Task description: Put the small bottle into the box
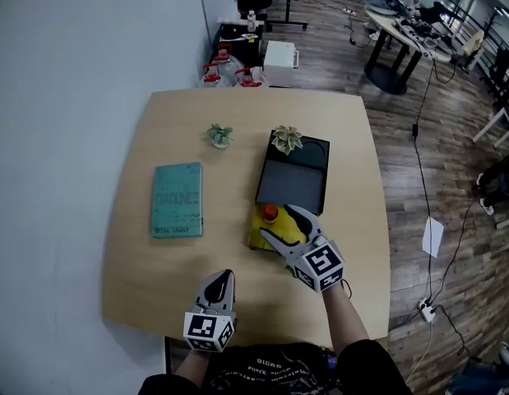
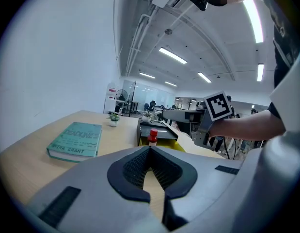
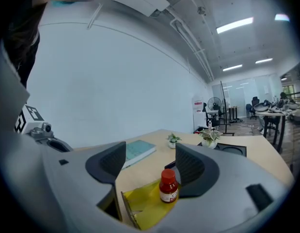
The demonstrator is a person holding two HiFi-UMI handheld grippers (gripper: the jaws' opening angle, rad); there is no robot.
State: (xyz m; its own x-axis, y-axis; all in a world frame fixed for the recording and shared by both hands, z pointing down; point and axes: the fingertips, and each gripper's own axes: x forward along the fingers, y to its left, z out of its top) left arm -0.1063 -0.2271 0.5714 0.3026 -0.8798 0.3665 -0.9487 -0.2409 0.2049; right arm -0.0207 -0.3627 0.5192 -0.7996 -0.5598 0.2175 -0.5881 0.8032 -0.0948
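Observation:
A small bottle (image 1: 270, 214) with a red cap and dark contents stands upright in the shallow yellow box (image 1: 257, 237) near the table's middle front. My right gripper (image 1: 279, 223) hangs over the box, open wide, one jaw on each side of the bottle. In the right gripper view the bottle (image 3: 168, 186) stands nearer the right-hand pad, with a gap to both pads, on the yellow box (image 3: 142, 208). My left gripper (image 1: 225, 276) rests shut near the front edge, nothing in it; from it the bottle (image 2: 152, 137) shows ahead.
A black tray (image 1: 297, 183) with a potted plant (image 1: 287, 139) on its far end lies just behind the yellow box. A teal book (image 1: 178, 199) lies at the left, and a second small plant (image 1: 220, 135) stands beyond it. Chairs and desks fill the floor past the table.

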